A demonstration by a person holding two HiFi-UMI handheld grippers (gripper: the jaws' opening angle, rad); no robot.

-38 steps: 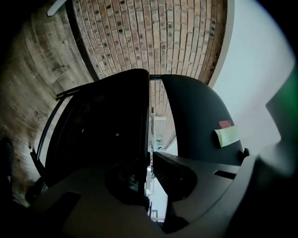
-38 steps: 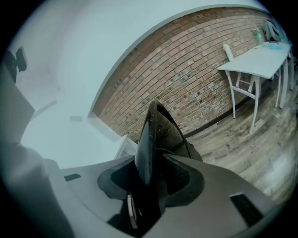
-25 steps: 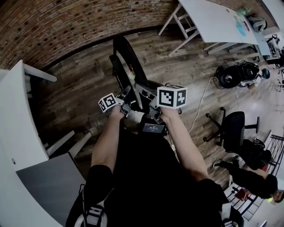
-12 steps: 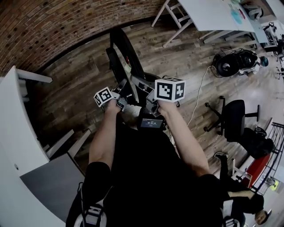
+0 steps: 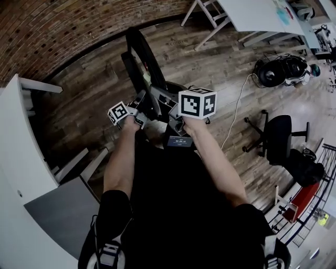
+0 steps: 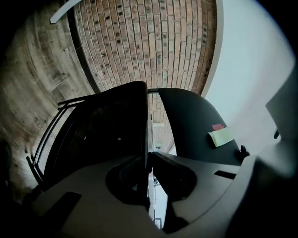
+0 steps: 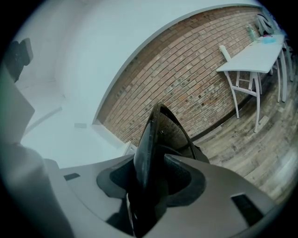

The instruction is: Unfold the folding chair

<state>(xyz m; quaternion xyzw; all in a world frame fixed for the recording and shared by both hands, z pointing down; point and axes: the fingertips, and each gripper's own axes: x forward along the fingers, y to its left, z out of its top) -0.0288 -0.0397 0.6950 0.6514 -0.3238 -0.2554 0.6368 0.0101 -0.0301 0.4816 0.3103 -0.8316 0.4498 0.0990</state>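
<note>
Folding chair (image 5: 140, 55): black, unopened, upright on floor (image 5: 89, 105). Left gripper (image 6: 148, 155): jaws nearly together, pinching a thin panel edge. Right gripper (image 7: 156, 179): jaws wide, clamping a thicker edge. Risk: the thin-edge pinch may slip when the panels spread.

Black folding chair (image 6: 107, 130), red-brown brick wall (image 5: 63, 26), brown wood-plank floor (image 5: 220, 68), white table (image 5: 252, 16), black office chair (image 5: 276, 139)

Dim, even light; fisheye-warped edges
</note>
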